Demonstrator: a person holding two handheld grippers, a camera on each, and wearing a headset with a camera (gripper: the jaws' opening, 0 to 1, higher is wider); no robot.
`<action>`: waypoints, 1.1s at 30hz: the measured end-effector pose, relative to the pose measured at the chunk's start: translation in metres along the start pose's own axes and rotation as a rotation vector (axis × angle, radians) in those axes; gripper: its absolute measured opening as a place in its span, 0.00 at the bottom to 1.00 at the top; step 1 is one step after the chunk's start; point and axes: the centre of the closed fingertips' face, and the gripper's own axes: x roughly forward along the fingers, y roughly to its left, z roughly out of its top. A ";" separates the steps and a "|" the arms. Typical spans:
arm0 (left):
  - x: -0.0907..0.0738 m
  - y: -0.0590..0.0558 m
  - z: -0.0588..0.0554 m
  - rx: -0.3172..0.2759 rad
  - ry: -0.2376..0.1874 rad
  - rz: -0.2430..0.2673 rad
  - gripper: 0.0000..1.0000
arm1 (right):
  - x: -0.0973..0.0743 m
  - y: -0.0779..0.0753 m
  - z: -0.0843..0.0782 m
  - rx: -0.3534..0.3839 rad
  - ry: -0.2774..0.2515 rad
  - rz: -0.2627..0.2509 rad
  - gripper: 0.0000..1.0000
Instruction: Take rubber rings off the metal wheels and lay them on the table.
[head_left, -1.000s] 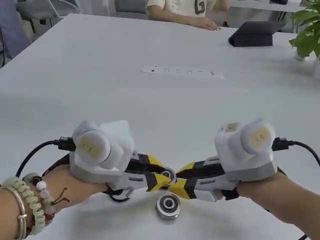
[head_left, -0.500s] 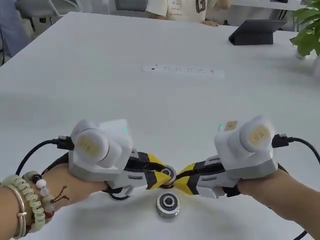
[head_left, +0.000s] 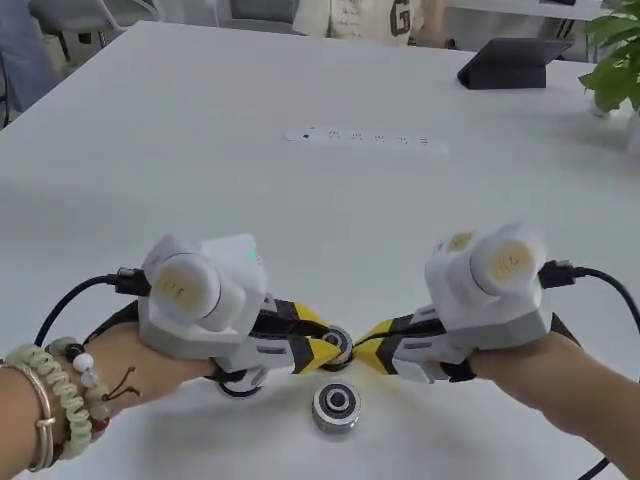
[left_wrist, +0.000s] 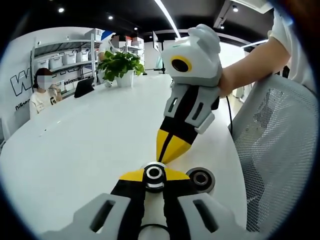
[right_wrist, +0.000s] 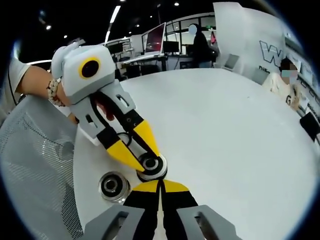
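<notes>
White table (head_left: 300, 90) fills the head view, with a plant (head_left: 615, 60) out at two o'clock and a dark tablet (head_left: 510, 65) at one o'clock beside it. Down at six o'clock the two grippers meet nose to nose.

The left gripper (head_left: 325, 350) reaches in from nine o'clock. Its yellow tips are clamped on either side of a wheel (head_left: 336, 347), and you can see the same hold in the left gripper view (left_wrist: 154, 176), wheel (left_wrist: 154, 174) right between the tips.

The right gripper (head_left: 368, 358) comes from three o'clock with its jaws squeezed to a thin slit. In the right gripper view its tips (right_wrist: 160, 185) touch the wheel's (right_wrist: 152, 166) rim at six o'clock. I can't tell whether any rubber is pinched between them.

A second wheel (head_left: 336, 408) lies flat on the table at six o'clock of the held one, just beside the tips and clear of both grippers.
</notes>
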 end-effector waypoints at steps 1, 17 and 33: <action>0.000 0.000 0.000 0.001 0.000 0.000 0.07 | 0.000 0.000 0.000 0.030 -0.004 0.006 0.00; 0.002 0.001 0.002 0.002 0.002 0.002 0.07 | -0.006 -0.010 0.005 0.372 -0.081 0.039 0.00; 0.002 0.001 0.002 0.000 -0.013 -0.003 0.07 | -0.007 -0.008 0.007 0.628 -0.127 0.087 0.00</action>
